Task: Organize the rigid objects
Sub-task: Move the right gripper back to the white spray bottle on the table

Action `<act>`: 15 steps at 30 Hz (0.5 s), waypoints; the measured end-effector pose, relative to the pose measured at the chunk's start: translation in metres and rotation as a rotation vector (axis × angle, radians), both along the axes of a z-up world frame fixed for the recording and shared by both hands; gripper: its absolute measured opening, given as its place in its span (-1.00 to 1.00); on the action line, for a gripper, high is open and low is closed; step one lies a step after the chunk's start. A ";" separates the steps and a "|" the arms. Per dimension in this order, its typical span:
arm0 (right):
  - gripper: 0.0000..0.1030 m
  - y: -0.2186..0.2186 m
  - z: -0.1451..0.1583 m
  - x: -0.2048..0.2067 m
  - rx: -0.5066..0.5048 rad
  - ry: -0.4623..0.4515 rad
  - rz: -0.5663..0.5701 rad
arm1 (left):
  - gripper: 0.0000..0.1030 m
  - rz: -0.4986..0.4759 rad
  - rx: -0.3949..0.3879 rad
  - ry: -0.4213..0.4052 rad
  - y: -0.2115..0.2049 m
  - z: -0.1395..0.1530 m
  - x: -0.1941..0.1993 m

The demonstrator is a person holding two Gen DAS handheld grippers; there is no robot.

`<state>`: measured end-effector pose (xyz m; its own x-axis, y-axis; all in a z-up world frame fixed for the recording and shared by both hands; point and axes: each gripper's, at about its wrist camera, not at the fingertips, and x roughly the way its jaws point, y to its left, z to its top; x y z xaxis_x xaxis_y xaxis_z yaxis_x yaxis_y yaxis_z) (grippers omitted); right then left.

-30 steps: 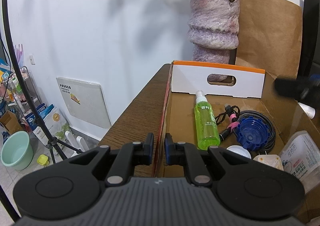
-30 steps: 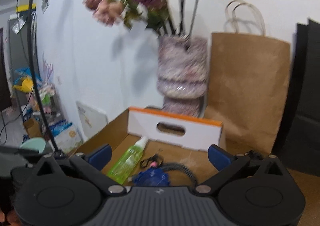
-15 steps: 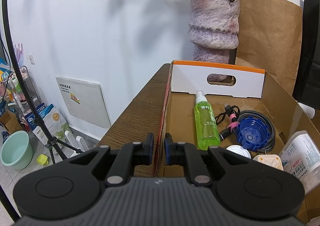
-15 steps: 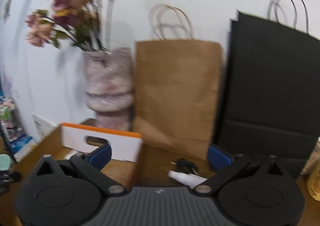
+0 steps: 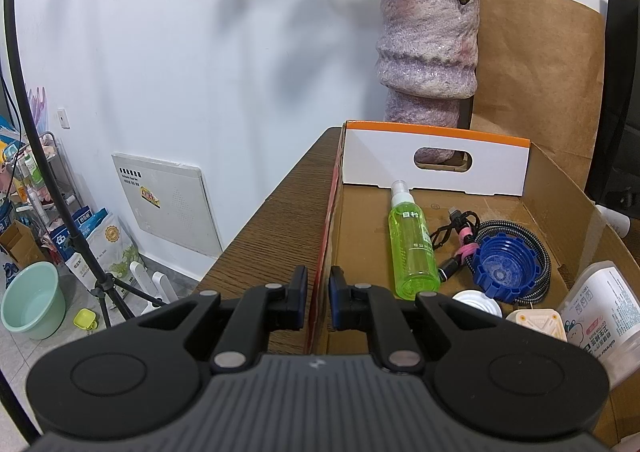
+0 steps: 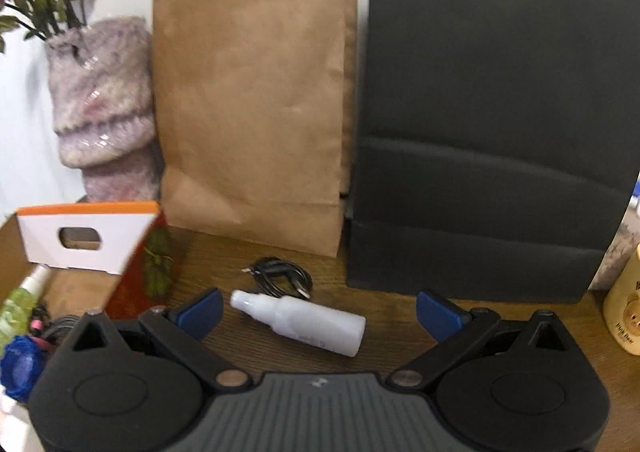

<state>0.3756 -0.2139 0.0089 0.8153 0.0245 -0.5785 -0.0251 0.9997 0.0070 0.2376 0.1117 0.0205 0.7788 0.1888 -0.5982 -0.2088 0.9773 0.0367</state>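
An open cardboard box (image 5: pixel 560 187) sits on the wooden table (image 5: pixel 272 219). It holds a green spray bottle (image 5: pixel 412 244), a blue cap (image 5: pixel 504 272), a braided cable (image 5: pixel 542 252), a white lid (image 5: pixel 478 302) and a labelled white container (image 5: pixel 596 312). My left gripper (image 5: pixel 319 292) is shut on the box's left wall, one pad on each side of it. In the right wrist view, a white spray bottle (image 6: pixel 304 322) lies on the table to the right of the box (image 6: pixel 88 236), with a coiled black cable (image 6: pixel 280 278) just behind it. My right gripper (image 6: pixel 320 312) hangs wide open over that bottle, holding nothing.
A fuzzy purple vase (image 6: pixel 100 111), a brown paper bag (image 6: pixel 252 111) and a black bag (image 6: pixel 492 131) stand along the back wall. A yellow jar (image 6: pixel 624 312) is at the far right. The table's left edge drops to a floor with a tripod (image 5: pixel 80 244) and a basin (image 5: pixel 32 300).
My right gripper swung rightward from over the box to over the table beside it, bringing the white bottle and black cable into view. The left gripper kept still on the box wall.
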 end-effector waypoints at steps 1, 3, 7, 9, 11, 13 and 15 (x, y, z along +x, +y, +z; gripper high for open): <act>1.00 -0.002 -0.005 0.002 -0.001 0.002 -0.008 | -0.77 0.000 0.000 0.000 0.000 0.000 0.000; 1.00 -0.004 -0.015 0.009 0.000 0.012 -0.028 | -0.77 0.000 0.000 0.000 0.000 0.000 0.000; 1.00 -0.008 -0.022 0.017 0.053 0.016 -0.036 | -0.77 0.001 0.001 0.000 0.000 -0.001 0.000; 1.00 -0.009 -0.021 0.020 0.100 0.005 -0.034 | -0.76 0.001 0.002 -0.001 0.000 -0.001 0.000; 1.00 -0.006 -0.021 0.027 0.121 0.011 -0.038 | -0.77 0.001 0.001 0.000 0.000 -0.001 0.000; 1.00 -0.001 -0.023 0.034 0.116 0.028 -0.055 | -0.77 0.001 0.001 0.000 0.000 -0.001 0.000; 1.00 0.003 -0.027 0.040 0.113 0.046 -0.059 | -0.77 0.001 0.001 0.000 0.000 -0.001 0.000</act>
